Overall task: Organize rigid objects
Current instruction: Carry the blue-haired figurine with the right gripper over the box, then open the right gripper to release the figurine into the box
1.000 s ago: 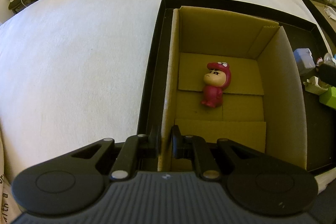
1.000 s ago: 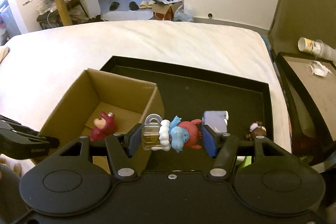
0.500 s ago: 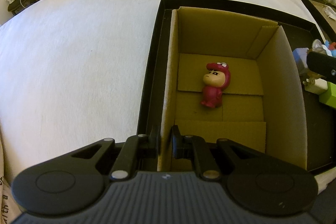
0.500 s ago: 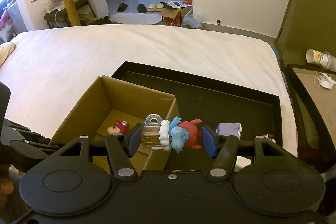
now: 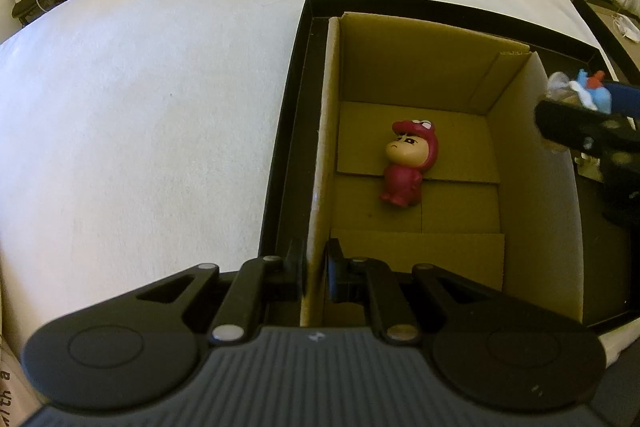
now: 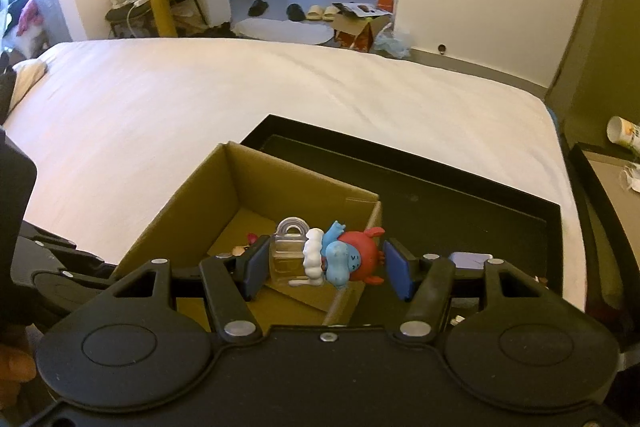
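An open cardboard box [image 5: 532,211] stands in a black tray [image 5: 286,131] on a white bed. A red figurine [image 5: 404,165] lies on the box floor. My left gripper [image 5: 316,267] is shut on the box's near left wall. My right gripper [image 6: 326,263] is shut on a blue and red figurine [image 6: 350,257] with a small clear bottle [image 6: 288,251], held above the box's right wall [image 6: 356,291]. In the left wrist view the right gripper [image 5: 580,115] shows at the box's right edge. The red figurine is mostly hidden in the right wrist view.
The tray [image 6: 480,195] extends right of the box, with a lilac block [image 6: 468,258] partly hidden behind my right fingers. A side table [image 6: 612,187] with a cup [image 6: 622,133] stands to the right. White bed [image 6: 200,107] spreads to the left and beyond.
My right gripper has risen and moved left with its figurine, from over the tray to over the box's right wall. The left gripper has kept its hold on the box wall.
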### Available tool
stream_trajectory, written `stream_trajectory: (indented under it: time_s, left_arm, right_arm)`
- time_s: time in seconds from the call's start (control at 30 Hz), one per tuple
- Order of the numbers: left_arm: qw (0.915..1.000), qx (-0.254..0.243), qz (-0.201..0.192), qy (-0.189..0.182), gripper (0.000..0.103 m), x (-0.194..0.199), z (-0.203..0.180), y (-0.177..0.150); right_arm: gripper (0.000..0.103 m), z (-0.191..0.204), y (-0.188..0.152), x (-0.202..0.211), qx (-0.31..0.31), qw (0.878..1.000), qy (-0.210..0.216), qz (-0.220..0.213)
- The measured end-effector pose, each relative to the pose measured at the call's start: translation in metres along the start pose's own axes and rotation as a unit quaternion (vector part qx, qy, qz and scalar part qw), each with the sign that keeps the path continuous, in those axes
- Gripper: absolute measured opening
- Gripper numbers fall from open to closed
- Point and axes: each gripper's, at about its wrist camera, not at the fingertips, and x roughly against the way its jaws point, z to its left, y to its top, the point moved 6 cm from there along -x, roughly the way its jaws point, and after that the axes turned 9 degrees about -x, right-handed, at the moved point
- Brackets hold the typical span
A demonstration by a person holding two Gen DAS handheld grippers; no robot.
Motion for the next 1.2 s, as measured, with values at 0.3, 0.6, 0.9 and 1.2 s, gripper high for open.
stream_trajectory:
  time_s: [0.3,0.6,0.9,1.2]
  left_arm:
    - [0.9999,0.005,-0.003,-0.012,0.010,0.000,0.003,0.000]
    - [0.9999,0.005,-0.003,-0.014,0.010,0.001,0.003,0.000]
    - [1.0000,0.002,-0.001,-0.009,0.010,-0.001,0.002,0.000]
    - [1.0000,0.000,0.000,-0.005,0.010,0.000,0.000,0.000]
  right_arm:
    - [0.059,0.014,0.001,-0.013,0.042,0.999,-0.010,0.009]
    - [0.059,0.014,-0.001,-0.023,0.056,0.998,-0.017,0.015]
    - [0.062,0.006,-0.004,-0.019,0.049,0.998,-0.028,0.007]
    - [0.062,-0.004,-0.009,-0.007,0.029,0.999,-0.023,0.002]
